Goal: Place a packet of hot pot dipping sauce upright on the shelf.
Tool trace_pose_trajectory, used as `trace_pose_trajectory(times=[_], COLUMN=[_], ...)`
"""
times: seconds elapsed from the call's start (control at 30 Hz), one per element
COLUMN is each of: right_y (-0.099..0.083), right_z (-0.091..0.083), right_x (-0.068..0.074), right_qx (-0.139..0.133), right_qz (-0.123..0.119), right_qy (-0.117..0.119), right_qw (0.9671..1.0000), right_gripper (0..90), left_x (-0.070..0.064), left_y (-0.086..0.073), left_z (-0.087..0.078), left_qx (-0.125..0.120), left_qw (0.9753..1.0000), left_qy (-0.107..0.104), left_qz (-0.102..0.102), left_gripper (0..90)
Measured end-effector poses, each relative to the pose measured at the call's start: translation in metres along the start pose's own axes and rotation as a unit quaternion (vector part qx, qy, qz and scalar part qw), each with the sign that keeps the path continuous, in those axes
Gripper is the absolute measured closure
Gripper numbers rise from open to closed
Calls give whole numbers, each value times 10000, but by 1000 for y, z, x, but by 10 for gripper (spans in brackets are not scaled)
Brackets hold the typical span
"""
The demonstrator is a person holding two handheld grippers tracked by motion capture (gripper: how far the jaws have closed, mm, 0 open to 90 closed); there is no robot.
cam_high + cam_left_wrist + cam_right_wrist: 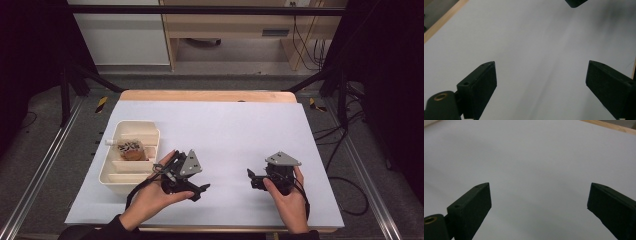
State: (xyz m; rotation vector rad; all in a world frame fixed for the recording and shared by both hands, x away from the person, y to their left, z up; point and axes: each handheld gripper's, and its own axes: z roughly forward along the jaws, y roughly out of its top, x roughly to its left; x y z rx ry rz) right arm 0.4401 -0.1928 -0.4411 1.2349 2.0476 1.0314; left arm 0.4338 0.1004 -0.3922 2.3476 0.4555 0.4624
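Observation:
A cream compartment tray [113, 156] stands at the left of the white sheet [225, 125]. In one compartment lies a brown item [133, 155] with a black-and-white checkered piece [128, 146] on it. My left gripper [200, 192] is held just right of the tray's near end and points right. In the left gripper view it [541, 75] is open with bare sheet between the jaws. My right gripper [251, 179] is at the right and points left toward the other one. It [540, 195] is open too, with nothing between its jaws.
The sheet covers most of the wooden table [210, 95]; its wood edge [614, 127] shows in the right gripper view. The tip of the right gripper [575, 3] shows at the top of the left gripper view. Cables [345, 150] lie on the floor at the right.

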Motion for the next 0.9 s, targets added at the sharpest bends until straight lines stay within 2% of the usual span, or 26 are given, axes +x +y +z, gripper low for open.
trace_pose_trajectory(times=[0.23, 0.43, 0.53, 0.6, 0.7, 0.73, 0.9], right_y=[0, 0, 0, 0, 0, 0, 1], right_z=[-1, 0, 0, 0, 1, 1, 2], right_x=[0, 1, 2, 2, 2, 2, 5], right_qx=[4, -5, 11, 18, 42, 37, 67], right_qz=[5, -37, -27, -45, -40, -57, -122], right_qy=[15, 25, 24, 23, 33, 32, 77], right_qw=[10000, 10000, 10000, 10000, 10000, 10000, 9999], right_gripper=[57, 58, 57, 57, 57, 57, 57], left_x=[-5, -2, 0, 1, 4, 5, 10], left_y=[-6, -15, -22, -27, -33, -35, -44], left_z=[22, 37, 44, 48, 51, 51, 46], left_qx=[25, -62, -70, -145, -177, -115, -172], left_qw=[9999, 9992, 9989, 9979, 9971, 9975, 9966], left_qy=[-47, -68, -40, -90, 3, 19, 158], left_qz=[-111, -395, -471, -624, -740, -701, -795], left_gripper=[87, 84, 80, 79, 78, 78, 75])
